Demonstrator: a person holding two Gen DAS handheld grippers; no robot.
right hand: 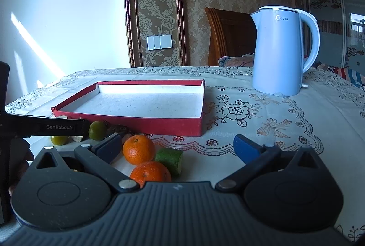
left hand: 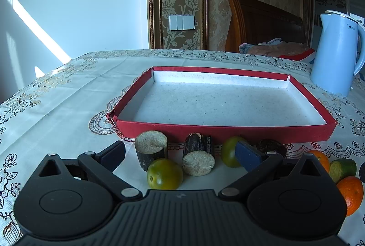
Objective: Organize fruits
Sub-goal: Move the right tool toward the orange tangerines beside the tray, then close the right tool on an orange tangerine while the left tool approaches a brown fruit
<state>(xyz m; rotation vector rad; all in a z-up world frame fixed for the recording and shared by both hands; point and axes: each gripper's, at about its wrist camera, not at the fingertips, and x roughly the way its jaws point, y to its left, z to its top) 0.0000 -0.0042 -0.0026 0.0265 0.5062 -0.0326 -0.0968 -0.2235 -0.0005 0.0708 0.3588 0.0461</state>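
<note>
I hold my left gripper (left hand: 181,152) low and level over the tablecloth (left hand: 68,95), its jaws spread wide around a smooth green citrus (left hand: 164,174) and 2 dark-barked, fibrous sugarcane chunks (left hand: 150,153). My right gripper (right hand: 179,149) gapes equally wide, empty, beside 2 dimpled oranges (right hand: 138,149). All fruit lies just before the shallow red cardboard tray (left hand: 225,131), white-lined.
</note>
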